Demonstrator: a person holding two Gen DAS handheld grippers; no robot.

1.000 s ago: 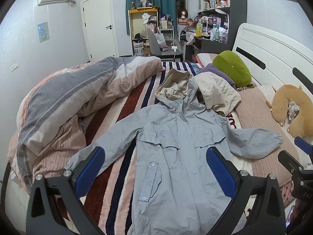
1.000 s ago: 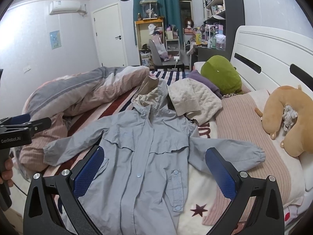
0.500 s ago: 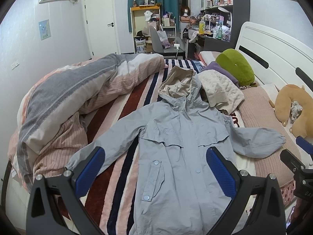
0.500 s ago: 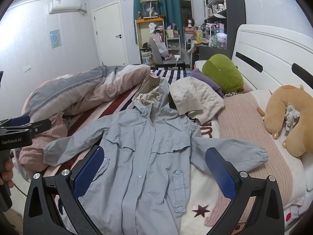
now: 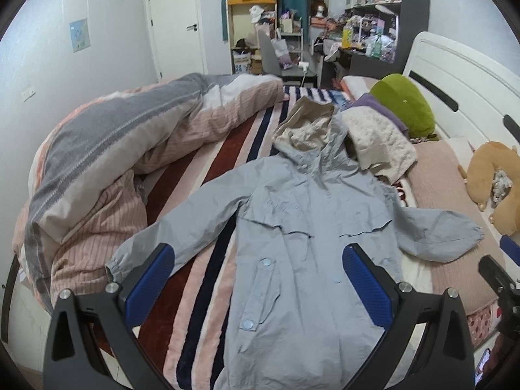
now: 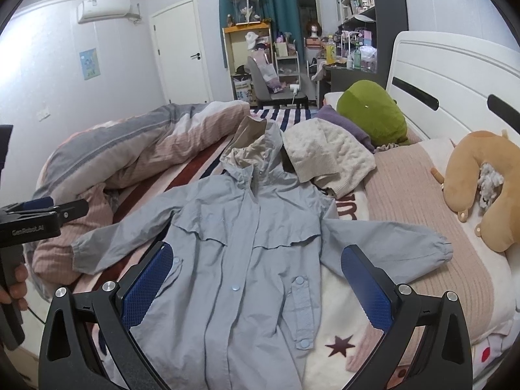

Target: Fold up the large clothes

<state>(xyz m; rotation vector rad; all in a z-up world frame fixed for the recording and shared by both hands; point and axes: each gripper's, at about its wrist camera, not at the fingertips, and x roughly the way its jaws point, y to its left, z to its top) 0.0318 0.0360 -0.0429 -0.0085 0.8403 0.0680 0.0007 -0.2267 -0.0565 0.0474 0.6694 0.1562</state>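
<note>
A light grey-blue hooded jacket (image 5: 302, 237) lies flat, front up, on the striped bed, sleeves spread out, beige-lined hood (image 5: 302, 126) at the far end. It also shows in the right wrist view (image 6: 234, 247). My left gripper (image 5: 258, 279) is open and empty, held above the jacket's lower left part, near the left sleeve cuff (image 5: 120, 260). My right gripper (image 6: 256, 279) is open and empty above the jacket's lower right part; the right sleeve (image 6: 406, 247) lies past its right finger. The left gripper shows at the left edge of the right wrist view (image 6: 39, 217).
A bunched grey and pink duvet (image 5: 107, 162) fills the bed's left side. A cream knit garment (image 5: 380, 143), a green cushion (image 5: 403, 107) and a tan plush pillow (image 6: 477, 182) lie at the right by the white headboard (image 6: 455, 87).
Both grippers have tilted or moved slightly so the jacket sits lower and nearer in view. The jacket has not moved and both grippers stay open.
</note>
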